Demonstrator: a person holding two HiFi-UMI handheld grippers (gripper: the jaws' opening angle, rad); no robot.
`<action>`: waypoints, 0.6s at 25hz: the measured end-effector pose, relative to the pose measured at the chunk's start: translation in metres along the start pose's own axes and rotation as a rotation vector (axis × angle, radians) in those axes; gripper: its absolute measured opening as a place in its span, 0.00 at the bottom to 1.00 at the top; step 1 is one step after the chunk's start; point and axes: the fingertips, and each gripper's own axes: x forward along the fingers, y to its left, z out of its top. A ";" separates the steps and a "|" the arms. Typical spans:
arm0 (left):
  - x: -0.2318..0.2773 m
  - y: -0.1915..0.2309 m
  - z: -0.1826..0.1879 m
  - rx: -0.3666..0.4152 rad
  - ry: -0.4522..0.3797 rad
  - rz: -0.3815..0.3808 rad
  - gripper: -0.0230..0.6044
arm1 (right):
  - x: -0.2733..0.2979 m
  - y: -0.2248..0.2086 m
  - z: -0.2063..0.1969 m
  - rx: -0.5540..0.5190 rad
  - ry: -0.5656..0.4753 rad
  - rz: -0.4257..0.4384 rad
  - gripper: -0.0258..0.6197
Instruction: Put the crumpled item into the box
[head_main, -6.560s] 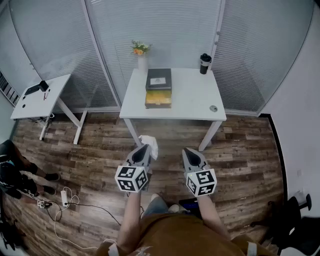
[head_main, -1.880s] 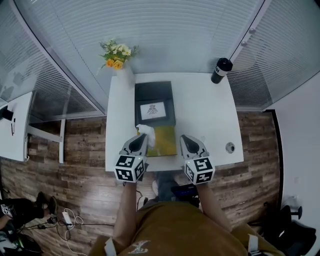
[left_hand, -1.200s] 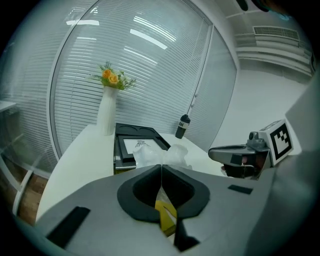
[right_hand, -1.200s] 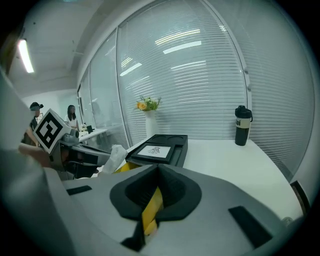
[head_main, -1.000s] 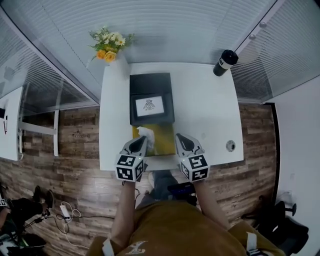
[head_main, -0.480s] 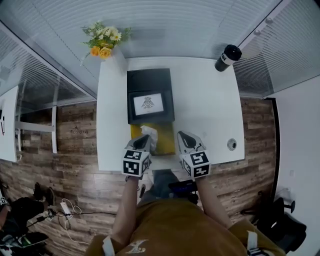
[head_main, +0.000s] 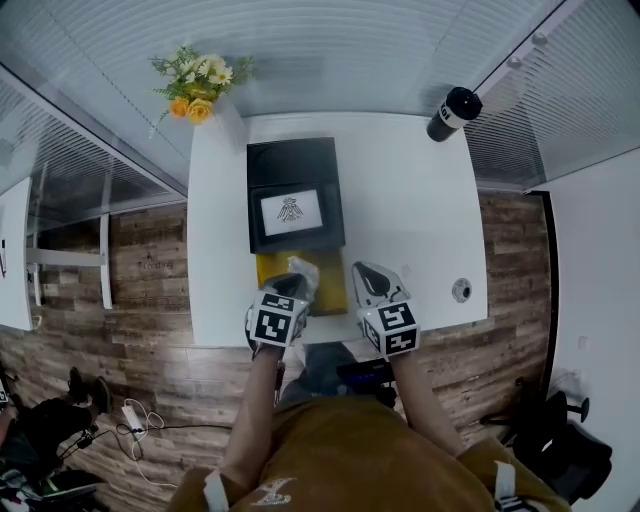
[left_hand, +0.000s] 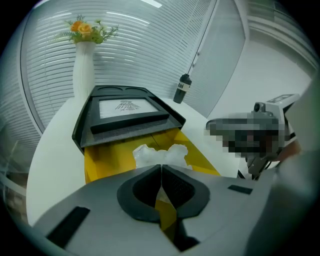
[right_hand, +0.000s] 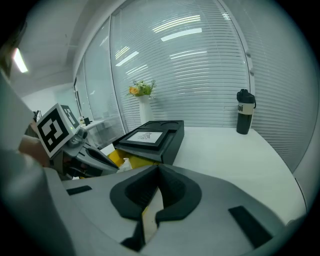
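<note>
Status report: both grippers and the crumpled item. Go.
Left gripper shut on crumpled item, over the yellow box at its open end. Right gripper shut, empty, off to the side. Black lid covers far part only; drop path open.

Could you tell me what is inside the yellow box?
The yellow box shows a bare floor, with crumpled paper held by the left gripper over it; the black lid hides the rest.

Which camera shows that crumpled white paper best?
The left gripper view: the crumpled paper sits large just past its jaws, over the yellow box. The head view shows a small white scrap; the right gripper view, a speck.
</note>
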 end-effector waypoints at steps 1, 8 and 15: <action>0.001 0.000 0.000 0.001 0.008 -0.001 0.09 | 0.001 0.000 0.000 0.001 0.001 0.001 0.06; 0.009 -0.002 -0.004 0.010 0.062 -0.001 0.09 | 0.001 -0.005 -0.001 0.006 0.005 0.008 0.06; 0.011 -0.002 -0.005 0.010 0.076 -0.006 0.09 | 0.000 -0.006 -0.003 0.007 0.008 0.007 0.06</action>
